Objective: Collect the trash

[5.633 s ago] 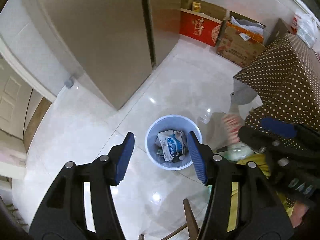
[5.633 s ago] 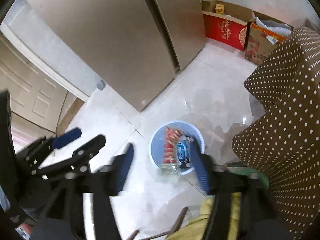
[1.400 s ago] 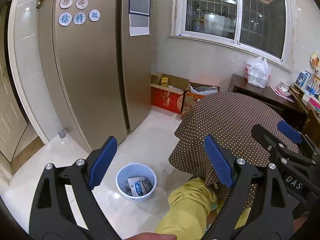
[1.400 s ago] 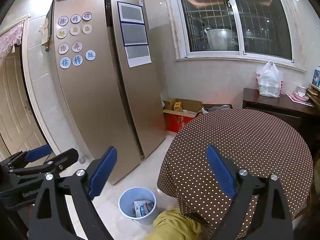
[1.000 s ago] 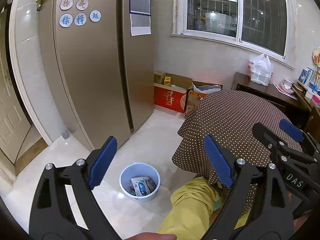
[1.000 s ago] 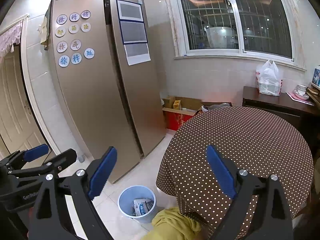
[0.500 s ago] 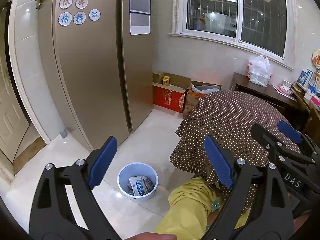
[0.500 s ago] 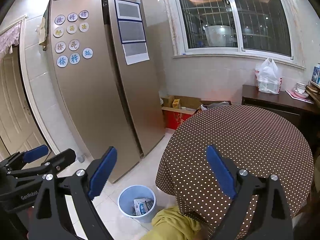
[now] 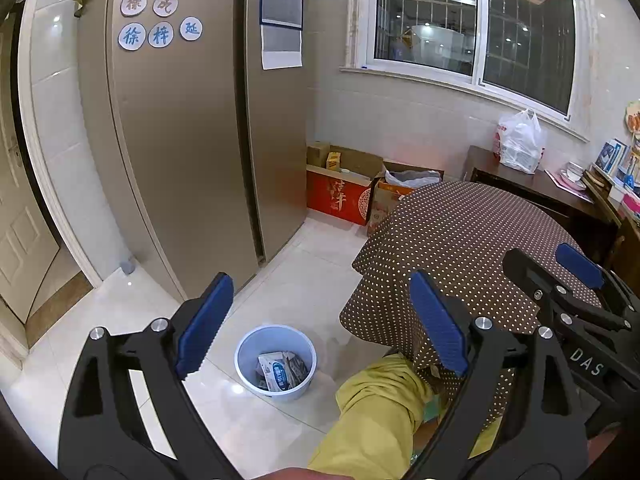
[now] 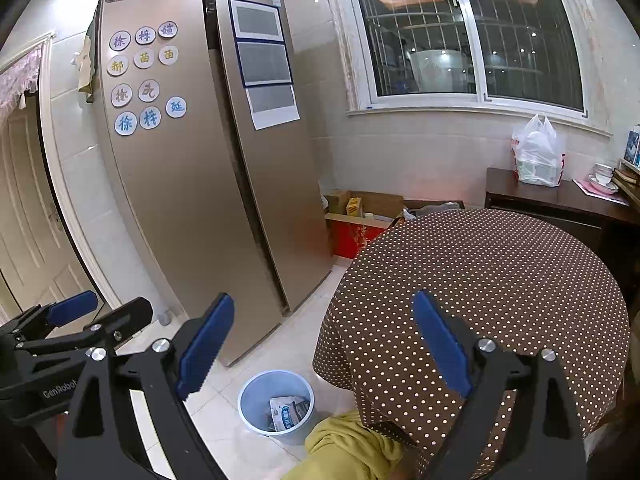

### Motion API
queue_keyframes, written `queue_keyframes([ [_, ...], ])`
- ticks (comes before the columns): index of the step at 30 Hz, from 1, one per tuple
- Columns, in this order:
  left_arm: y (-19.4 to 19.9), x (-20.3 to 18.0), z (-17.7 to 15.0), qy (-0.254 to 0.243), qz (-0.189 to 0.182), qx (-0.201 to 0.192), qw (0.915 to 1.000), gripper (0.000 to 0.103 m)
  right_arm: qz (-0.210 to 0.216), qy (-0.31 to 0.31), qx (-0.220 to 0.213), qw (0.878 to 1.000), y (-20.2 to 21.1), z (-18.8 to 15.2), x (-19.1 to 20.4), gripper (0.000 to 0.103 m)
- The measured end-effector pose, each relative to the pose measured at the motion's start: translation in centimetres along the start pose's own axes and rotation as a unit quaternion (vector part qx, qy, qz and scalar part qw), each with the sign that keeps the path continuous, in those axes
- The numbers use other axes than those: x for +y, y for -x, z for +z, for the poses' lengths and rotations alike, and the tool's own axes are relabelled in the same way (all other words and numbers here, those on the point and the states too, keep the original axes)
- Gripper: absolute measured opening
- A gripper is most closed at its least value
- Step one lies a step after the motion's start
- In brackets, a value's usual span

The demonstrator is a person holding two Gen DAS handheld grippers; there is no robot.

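Two grippers raised away from the bin, both wide open and empty.

Since a few seconds ago the left gripper [image 9: 320, 324] and right gripper [image 10: 324, 344] have been lifted from over the bin [image 9: 275, 361] to table height; wrappers [image 9: 280, 370] lie inside, so collection is judged done. The floor under the table [image 10: 500, 280] is hidden by its dotted cloth and a yellow-clad leg [image 9: 376, 420].

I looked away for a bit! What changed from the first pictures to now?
Both grippers rose from just over the blue bin and now look across the room. The left gripper and right gripper are open and empty. The wrappers stayed in the bin, which has not moved.
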State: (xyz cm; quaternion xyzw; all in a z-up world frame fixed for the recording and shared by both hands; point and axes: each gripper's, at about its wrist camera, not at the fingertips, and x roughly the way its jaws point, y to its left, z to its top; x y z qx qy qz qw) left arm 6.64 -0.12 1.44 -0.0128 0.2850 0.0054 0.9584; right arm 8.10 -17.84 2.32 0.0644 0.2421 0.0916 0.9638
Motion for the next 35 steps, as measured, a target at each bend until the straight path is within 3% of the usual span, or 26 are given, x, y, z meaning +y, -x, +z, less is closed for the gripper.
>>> queue_keyframes([
  [35,-0.8,-1.0,0.1,0.005,-0.001,0.020,0.9998,0.089,0.009,-0.008,0.002,1.000,0.0,0.3,-0.9,0.089],
])
